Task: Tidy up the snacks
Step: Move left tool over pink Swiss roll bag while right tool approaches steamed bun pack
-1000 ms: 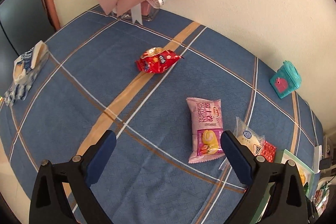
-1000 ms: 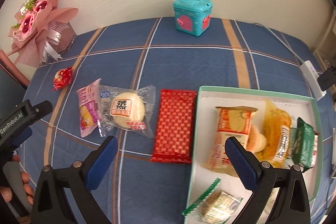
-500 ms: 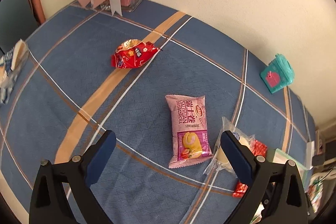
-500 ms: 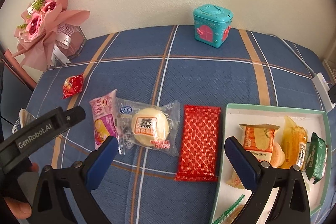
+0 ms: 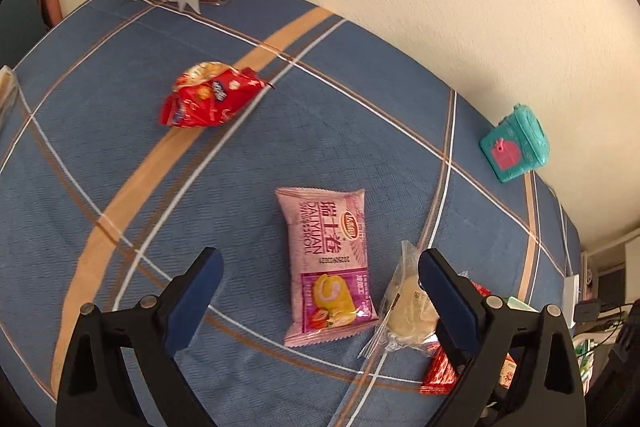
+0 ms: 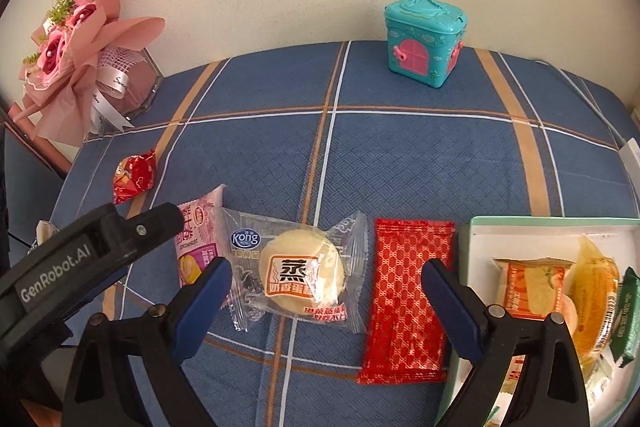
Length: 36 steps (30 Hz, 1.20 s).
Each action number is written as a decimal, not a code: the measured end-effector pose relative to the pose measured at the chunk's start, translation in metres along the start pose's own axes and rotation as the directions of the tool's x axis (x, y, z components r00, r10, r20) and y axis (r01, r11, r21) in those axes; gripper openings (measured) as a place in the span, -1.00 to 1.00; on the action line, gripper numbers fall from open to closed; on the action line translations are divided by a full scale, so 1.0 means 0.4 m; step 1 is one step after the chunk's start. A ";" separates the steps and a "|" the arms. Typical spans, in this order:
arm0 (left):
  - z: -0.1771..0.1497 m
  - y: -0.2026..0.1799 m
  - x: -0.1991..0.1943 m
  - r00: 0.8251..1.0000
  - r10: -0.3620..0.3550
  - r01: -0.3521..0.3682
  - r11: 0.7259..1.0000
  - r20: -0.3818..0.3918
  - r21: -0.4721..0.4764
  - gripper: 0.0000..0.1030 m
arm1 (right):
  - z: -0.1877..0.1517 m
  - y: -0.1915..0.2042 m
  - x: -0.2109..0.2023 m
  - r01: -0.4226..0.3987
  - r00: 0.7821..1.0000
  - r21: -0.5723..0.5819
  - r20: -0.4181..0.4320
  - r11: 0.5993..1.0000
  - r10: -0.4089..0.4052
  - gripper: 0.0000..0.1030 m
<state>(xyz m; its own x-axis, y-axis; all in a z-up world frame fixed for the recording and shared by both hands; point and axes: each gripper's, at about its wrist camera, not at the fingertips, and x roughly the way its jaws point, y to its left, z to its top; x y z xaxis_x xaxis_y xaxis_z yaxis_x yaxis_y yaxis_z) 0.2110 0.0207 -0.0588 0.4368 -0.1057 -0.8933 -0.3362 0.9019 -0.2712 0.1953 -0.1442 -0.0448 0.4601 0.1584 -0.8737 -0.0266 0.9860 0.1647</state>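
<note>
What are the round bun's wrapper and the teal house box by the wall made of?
Bun wrapper: thin clear plastic film, glossy; the pale bun shows through, and the ends are crimped and wrinkled. Teal box: looks like rigid moulded plastic, smooth with a slight sheen, raised relief on the lid, pink door.

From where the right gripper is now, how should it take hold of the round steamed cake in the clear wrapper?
Grip the clear-wrapped cake across its domed middle, from straight above. It lies flat; the crimped wrapper ends are thin and floppy. The right gripper has it between closing jaws, untouched.
</note>
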 end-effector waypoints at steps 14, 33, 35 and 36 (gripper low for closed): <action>-0.015 0.001 0.081 0.997 -0.020 0.018 0.999 -0.072 -0.028 0.64 | -0.020 0.032 0.062 -0.032 0.998 -0.019 -0.050 0.999 0.031 0.44; -0.019 -0.001 0.083 0.994 -0.066 0.061 0.997 -0.082 -0.052 0.60 | -0.022 -0.006 0.068 -0.095 0.993 0.050 -0.059 0.994 0.098 0.36; -0.018 -0.002 0.082 0.994 -0.070 0.065 0.996 -0.084 -0.054 0.60 | -0.022 -0.014 0.066 -0.101 0.993 0.054 -0.060 0.993 0.104 0.36; -0.017 -0.002 0.080 0.994 -0.072 0.067 0.996 -0.082 -0.055 0.60 | -0.022 -0.019 0.065 -0.104 0.992 0.057 -0.062 0.993 0.108 0.36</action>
<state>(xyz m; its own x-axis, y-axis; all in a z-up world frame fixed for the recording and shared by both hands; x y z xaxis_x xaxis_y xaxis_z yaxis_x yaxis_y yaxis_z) 0.2196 0.0136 -0.0897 0.3897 -0.2040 -0.8981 -0.3514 0.8684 -0.3498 0.1995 -0.1471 -0.0728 0.3990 0.2667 -0.8773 -0.0236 0.9594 0.2809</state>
